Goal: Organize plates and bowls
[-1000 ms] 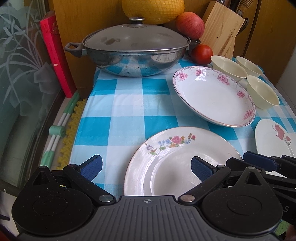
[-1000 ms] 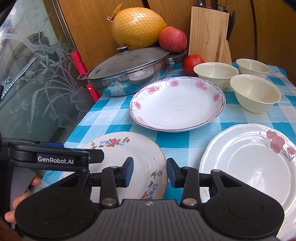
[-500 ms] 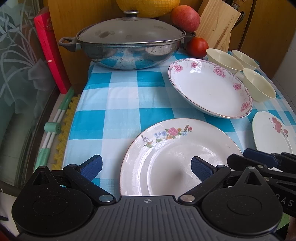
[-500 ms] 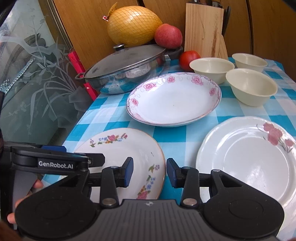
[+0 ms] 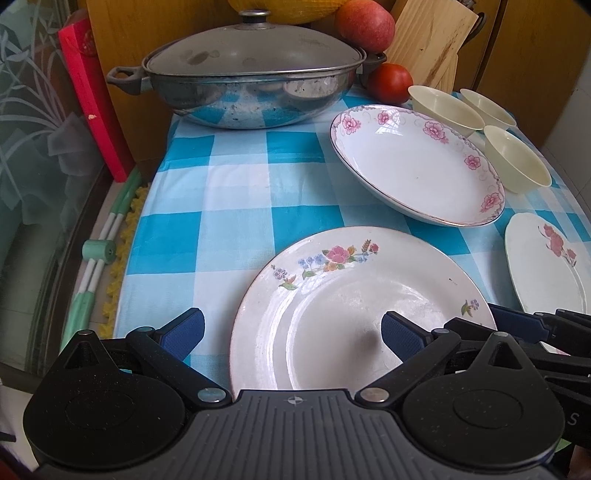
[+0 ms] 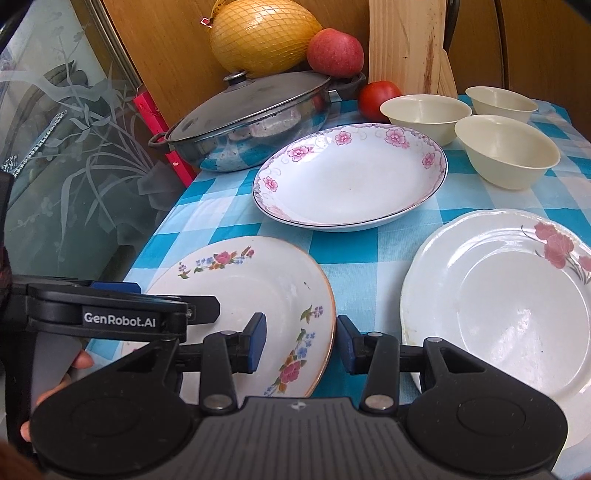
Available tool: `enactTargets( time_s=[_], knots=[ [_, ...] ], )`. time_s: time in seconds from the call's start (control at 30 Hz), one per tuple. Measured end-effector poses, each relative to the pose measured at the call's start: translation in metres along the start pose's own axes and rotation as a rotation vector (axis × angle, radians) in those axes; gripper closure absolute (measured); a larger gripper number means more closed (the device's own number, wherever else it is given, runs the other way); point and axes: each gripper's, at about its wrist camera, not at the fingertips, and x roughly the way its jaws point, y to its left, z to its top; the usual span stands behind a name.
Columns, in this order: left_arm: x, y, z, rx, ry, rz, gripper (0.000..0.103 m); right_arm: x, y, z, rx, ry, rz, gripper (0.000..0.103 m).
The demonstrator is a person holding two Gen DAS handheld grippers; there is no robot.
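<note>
Hovering low over the near edge of the worktop (image 5: 236, 199), the left claw (image 5: 291, 332) is spread wide, its pads either side of the multicolour-flower plate's (image 5: 354, 314) left rim. The right claw (image 6: 301, 338) is also open, straddling that plate's right rim. Just right of it lies the red-flower plate (image 6: 509, 314). Ahead sits the pink-rimmed dish (image 6: 351, 181), then three cream bowls (image 6: 509, 151) to the far right.

Lidded pan (image 5: 243, 85), apple (image 6: 335, 52), tomato (image 6: 378, 98), netted pomelo (image 6: 264, 35), knife block (image 6: 404, 48)
</note>
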Motion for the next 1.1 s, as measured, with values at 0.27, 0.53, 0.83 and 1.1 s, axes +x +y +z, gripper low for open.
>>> enactTargets(
  time_s=[0.27,0.53,0.83,1.1],
  knots=[
    [0.004,-0.001,0.0,0.011,0.013,-0.035,0.005,0.0,0.005,-0.001,-0.033,0.004,0.005,0.063],
    [-0.007,-0.001,-0.011,0.019,0.012,-0.055,0.007,-0.005,0.004,-0.007,-0.036,0.019,0.044,0.063],
    [-0.011,0.007,-0.023,0.041,-0.037,-0.035,0.005,-0.012,-0.003,-0.013,-0.068,0.023,0.067,0.063],
    [-0.01,-0.006,-0.025,0.054,-0.028,-0.037,0.003,-0.01,0.007,-0.013,-0.095,0.026,0.036,0.073]
  ],
)
